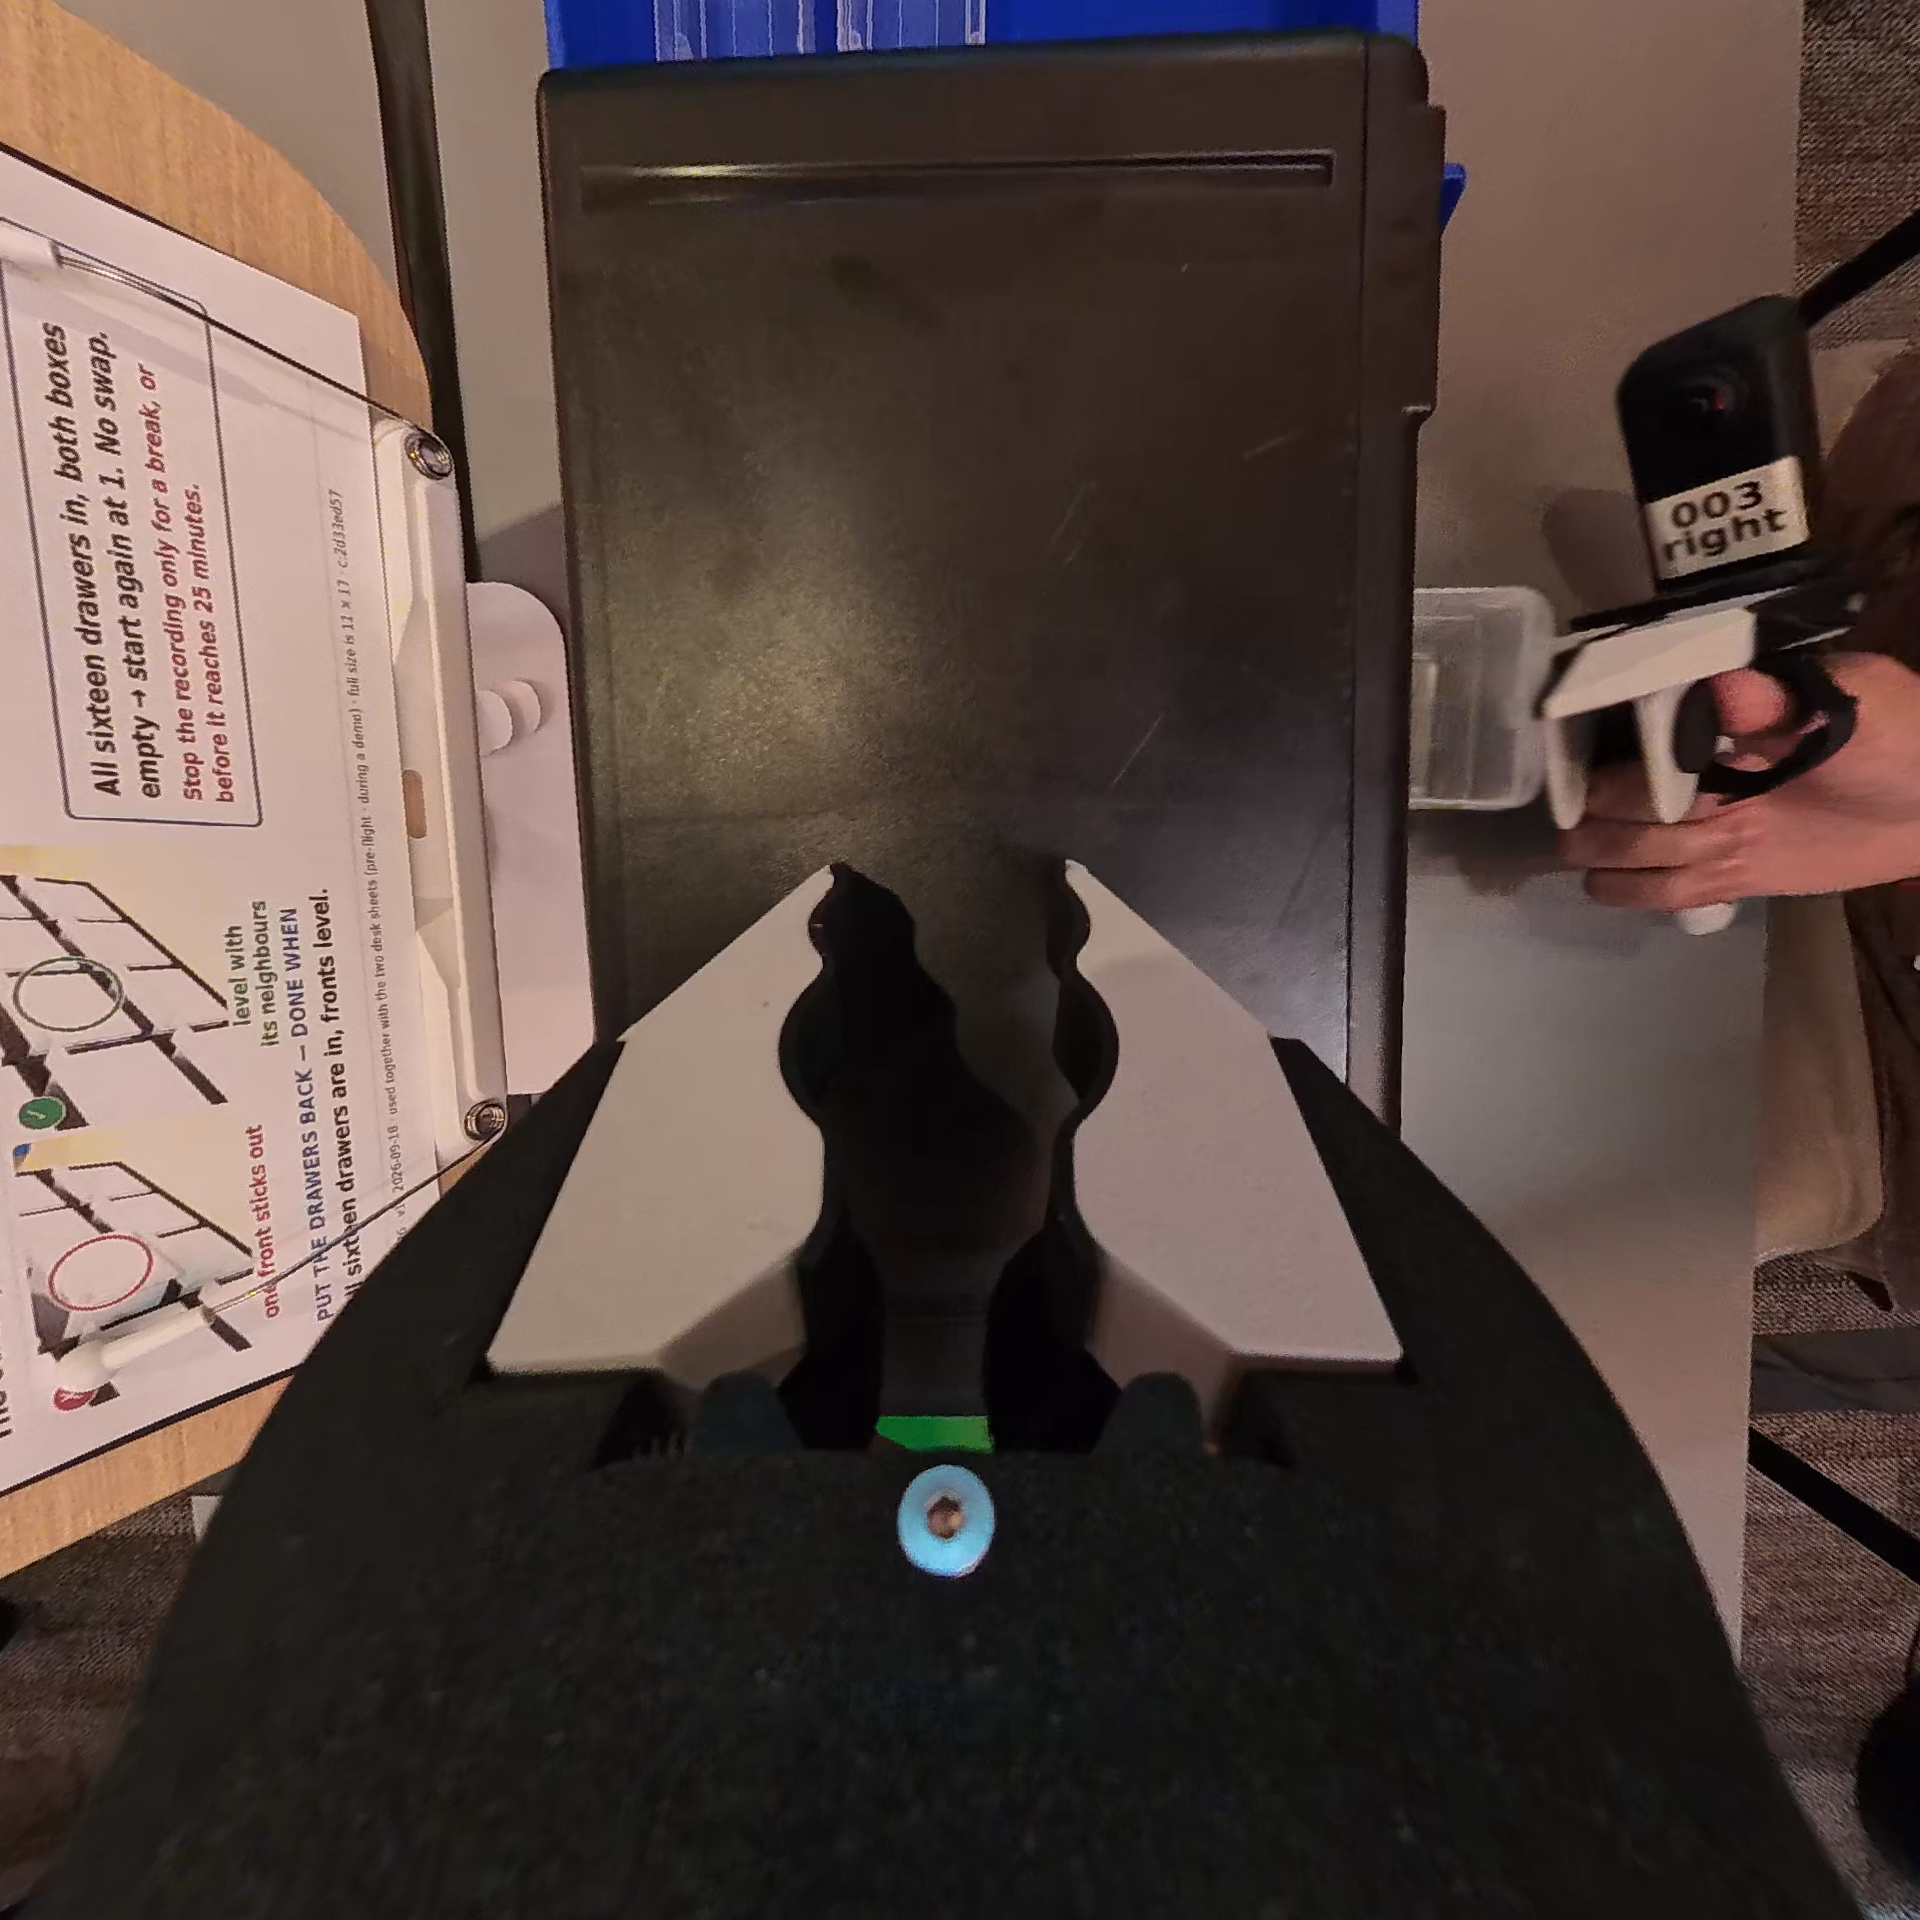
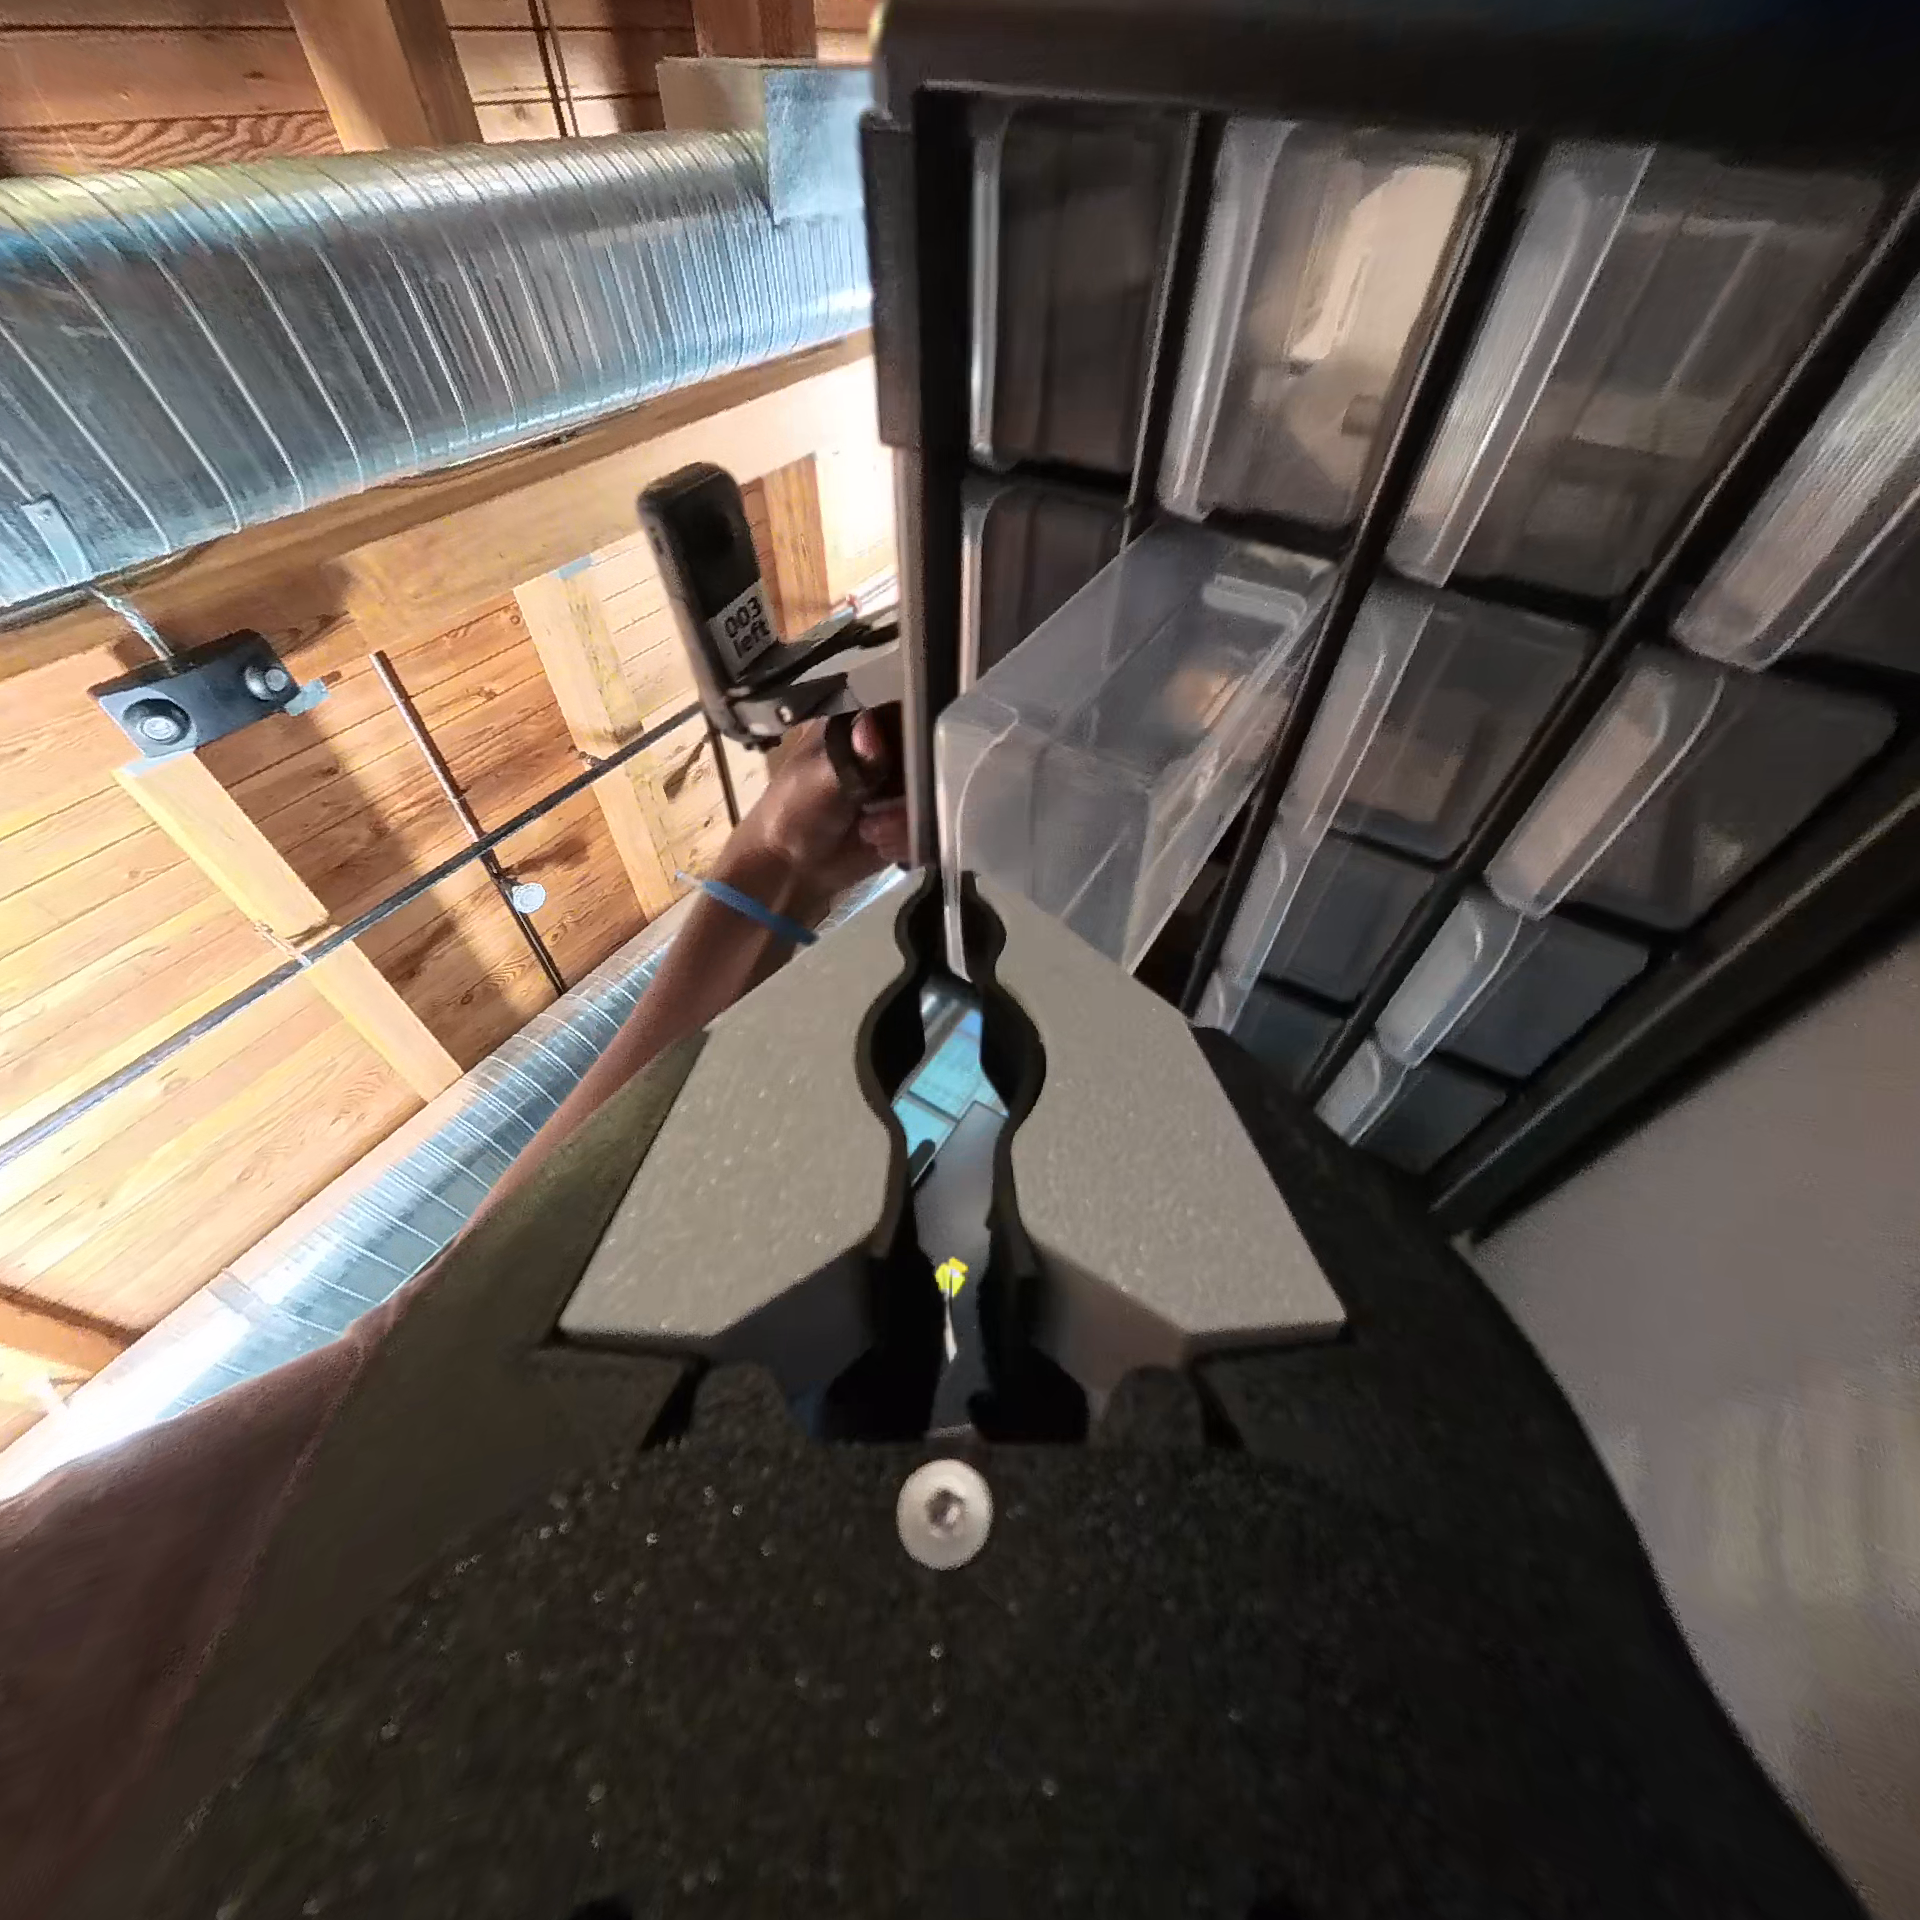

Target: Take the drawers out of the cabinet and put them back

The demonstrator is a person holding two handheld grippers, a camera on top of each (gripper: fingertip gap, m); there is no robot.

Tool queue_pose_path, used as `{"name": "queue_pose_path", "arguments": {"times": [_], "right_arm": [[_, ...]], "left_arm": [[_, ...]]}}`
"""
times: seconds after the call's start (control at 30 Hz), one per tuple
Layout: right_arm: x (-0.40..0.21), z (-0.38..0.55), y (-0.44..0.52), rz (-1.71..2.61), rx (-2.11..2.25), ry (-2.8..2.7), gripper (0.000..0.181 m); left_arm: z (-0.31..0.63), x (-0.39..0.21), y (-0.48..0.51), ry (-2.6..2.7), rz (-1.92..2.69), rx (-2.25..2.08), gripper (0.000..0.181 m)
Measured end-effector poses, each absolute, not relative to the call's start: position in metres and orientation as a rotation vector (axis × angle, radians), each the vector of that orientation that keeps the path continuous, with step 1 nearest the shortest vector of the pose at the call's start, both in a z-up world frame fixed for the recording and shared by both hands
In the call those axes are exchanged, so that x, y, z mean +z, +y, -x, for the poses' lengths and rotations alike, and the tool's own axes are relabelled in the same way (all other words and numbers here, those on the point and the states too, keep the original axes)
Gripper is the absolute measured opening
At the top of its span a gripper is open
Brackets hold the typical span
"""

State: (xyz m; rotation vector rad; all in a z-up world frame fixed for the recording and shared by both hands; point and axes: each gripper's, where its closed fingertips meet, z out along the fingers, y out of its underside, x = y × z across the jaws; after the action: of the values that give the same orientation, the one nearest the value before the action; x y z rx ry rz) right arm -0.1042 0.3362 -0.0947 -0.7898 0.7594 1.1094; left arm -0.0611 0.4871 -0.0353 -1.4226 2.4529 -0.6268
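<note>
The black cabinet [image 1: 966, 520] fills the left wrist view, seen on its flat top side. My left gripper [image 1: 951, 873] is open and empty, with its fingers against or just over that side. In the right wrist view, the cabinet's front [image 2: 914, 520] shows rows of clear drawers. One clear drawer [image 2: 1122, 748] sticks partly out of its slot. My right gripper [image 2: 948, 888] is shut on that drawer's front lip. It also shows in the left wrist view [image 1: 1558, 717], with the drawer [image 1: 1475, 696] at the cabinet's right edge.
Several other clear drawers [image 2: 1330, 312] sit pushed into their slots. A printed instruction sheet [image 1: 177, 727] lies on a wooden surface left of the cabinet. A blue bin [image 1: 831, 21] stands behind the cabinet. Metal ducts [image 2: 364, 291] run overhead.
</note>
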Motion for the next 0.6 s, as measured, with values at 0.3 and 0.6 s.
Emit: {"name": "queue_pose_path", "arguments": {"times": [0.3,0.6], "right_arm": [[-0.085,0.121,0.305,0.794,1.122,0.733,0.002],[-0.088,0.137,0.274,0.863,1.118,0.707,0.001]], "left_arm": [[0.061,-0.035,0.487,2.457,1.422,-0.594,0.035],[0.062,-0.035,0.487,2.468,1.423,-0.551,0.034]]}}
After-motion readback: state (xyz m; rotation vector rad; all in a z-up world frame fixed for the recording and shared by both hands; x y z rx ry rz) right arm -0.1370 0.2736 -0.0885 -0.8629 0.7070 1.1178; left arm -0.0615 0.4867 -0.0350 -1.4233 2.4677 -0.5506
